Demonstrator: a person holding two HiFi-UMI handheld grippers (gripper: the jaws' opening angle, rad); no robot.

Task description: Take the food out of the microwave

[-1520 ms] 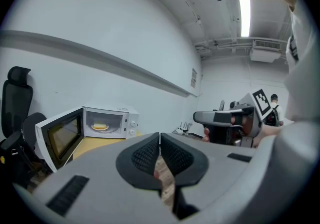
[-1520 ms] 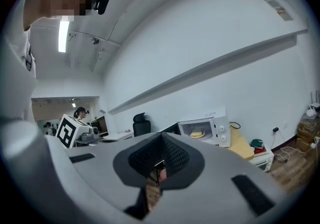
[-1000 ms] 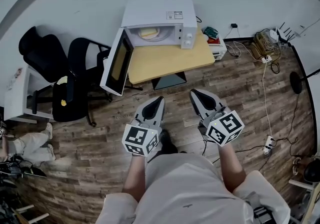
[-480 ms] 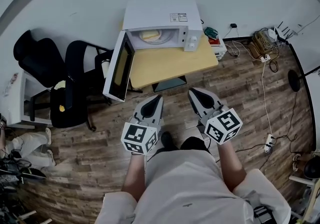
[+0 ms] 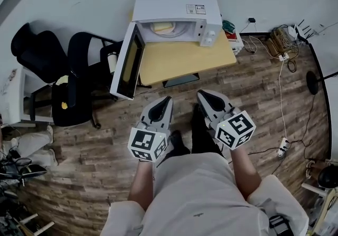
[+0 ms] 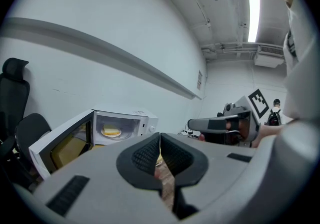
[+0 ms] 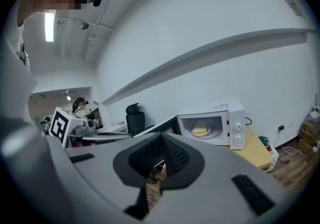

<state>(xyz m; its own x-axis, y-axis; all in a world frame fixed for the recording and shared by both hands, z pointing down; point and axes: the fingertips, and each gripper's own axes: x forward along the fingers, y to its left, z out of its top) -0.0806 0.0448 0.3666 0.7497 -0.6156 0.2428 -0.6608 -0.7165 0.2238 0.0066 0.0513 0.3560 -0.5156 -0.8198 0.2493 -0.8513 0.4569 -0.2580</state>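
Observation:
A white microwave (image 5: 174,5) stands on a light wooden table (image 5: 185,60), its door (image 5: 128,68) swung wide open to the left. Inside lies yellow food (image 5: 163,27) on a pale plate, also visible as the food (image 6: 111,131) in the left gripper view and the food (image 7: 200,130) in the right gripper view. My left gripper (image 5: 168,102) and right gripper (image 5: 202,95) hang side by side over the floor, short of the table's front edge. Both point toward the microwave, jaws shut and empty. The left gripper (image 6: 159,138) and right gripper (image 7: 161,140) show pads pressed together.
Two black office chairs (image 5: 68,82) stand left of the open door. Small red and green items (image 5: 227,37) sit by the microwave's right side. Cables and plugs (image 5: 280,45) clutter the floor at the right wall, with a power strip (image 5: 283,150) nearer me.
The microwave and table have grown larger and closer in the head view. Both grippers sit slightly lower in it, still shut and side by side.

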